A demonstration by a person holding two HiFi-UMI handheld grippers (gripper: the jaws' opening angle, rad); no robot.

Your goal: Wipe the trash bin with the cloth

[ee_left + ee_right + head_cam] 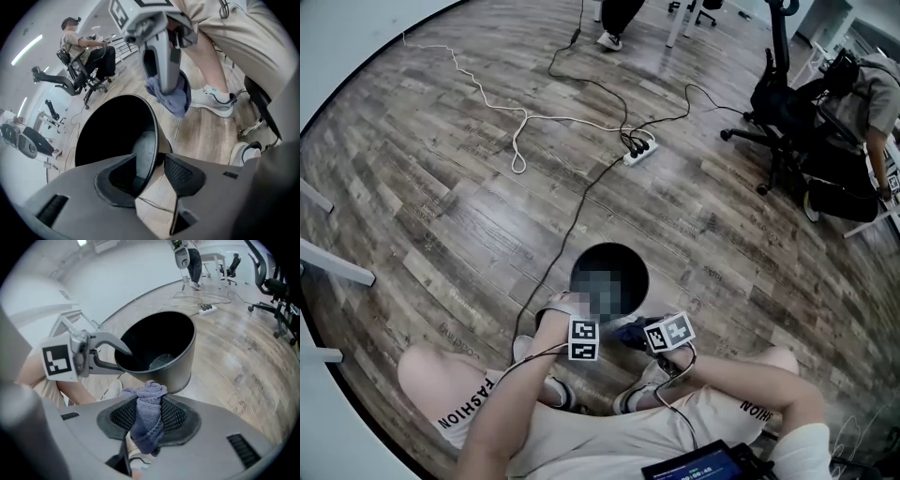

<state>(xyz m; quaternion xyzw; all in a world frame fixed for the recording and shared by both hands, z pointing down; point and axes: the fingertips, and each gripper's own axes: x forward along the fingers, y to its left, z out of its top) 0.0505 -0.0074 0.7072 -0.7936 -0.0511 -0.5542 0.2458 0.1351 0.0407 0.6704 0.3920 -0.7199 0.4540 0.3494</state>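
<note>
The black trash bin (pixel 623 255) stands on the wood floor just in front of my knees. My left gripper (pixel 151 161) is open and straddles the bin's (pixel 117 126) near rim, one jaw inside and one outside, with a gap at the pads. In the right gripper view that left gripper (pixel 125 352) reaches onto the rim of the bin (pixel 180 359). My right gripper (pixel 149 404) is shut on a bunched blue cloth (pixel 147 420), held in the air a little before the bin's outer wall. The cloth (pixel 172 97) hangs from the right gripper (pixel 164 86) beside the bin.
A power strip (pixel 639 148) with several cables lies on the floor beyond the bin. An office chair (pixel 783 103) and a seated person (pixel 867 94) are at the right. White table legs (pixel 337 264) stand at the left. My shoes (pixel 218 101) rest close to the bin.
</note>
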